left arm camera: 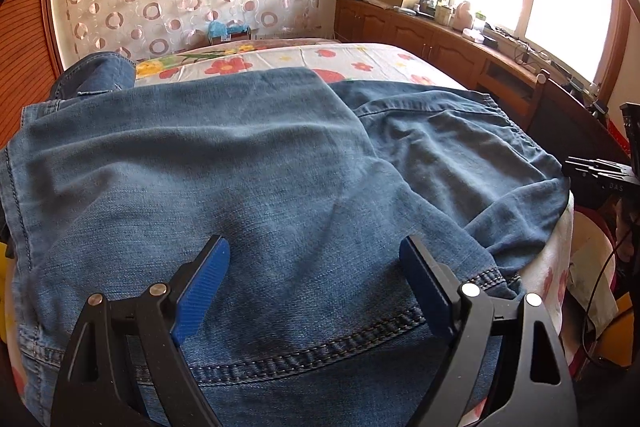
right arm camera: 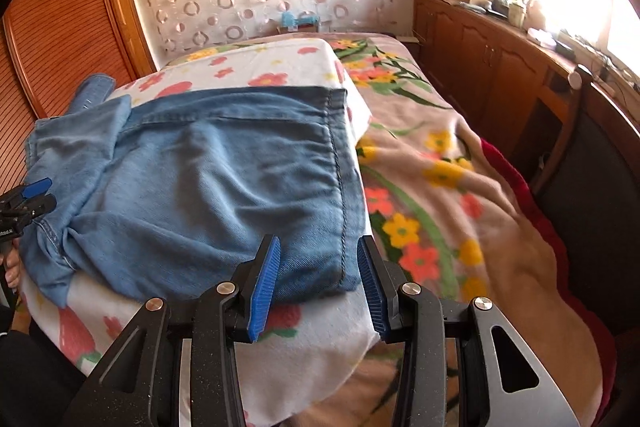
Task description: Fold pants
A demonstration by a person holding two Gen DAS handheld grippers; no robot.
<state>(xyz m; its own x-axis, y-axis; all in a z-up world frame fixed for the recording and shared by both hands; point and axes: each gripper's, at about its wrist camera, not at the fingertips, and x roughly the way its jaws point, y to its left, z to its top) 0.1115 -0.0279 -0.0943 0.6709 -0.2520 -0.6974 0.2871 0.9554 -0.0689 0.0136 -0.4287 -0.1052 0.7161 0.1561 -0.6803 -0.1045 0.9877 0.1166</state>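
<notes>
Across the flowered sheet [right arm camera: 224, 67] on the bed, the jeans [right arm camera: 224, 187] lie partly folded, long axis running side to side. Their stitched edge and corner sit just ahead of the right gripper [right arm camera: 318, 283], its jaws half spread, pinching nothing. The left gripper [left arm camera: 314, 287], jaws spread wide and empty, hovers over the hem at the jeans' other end. Layers underneath are hidden.

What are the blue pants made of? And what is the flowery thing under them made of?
The pants look like denim: faded blue woven cloth with thick stitched seams and a hem. The flowery cover beneath looks like soft printed cotton or fleece, matte and slightly fuzzy; the exact fabric is hard to tell.
</notes>
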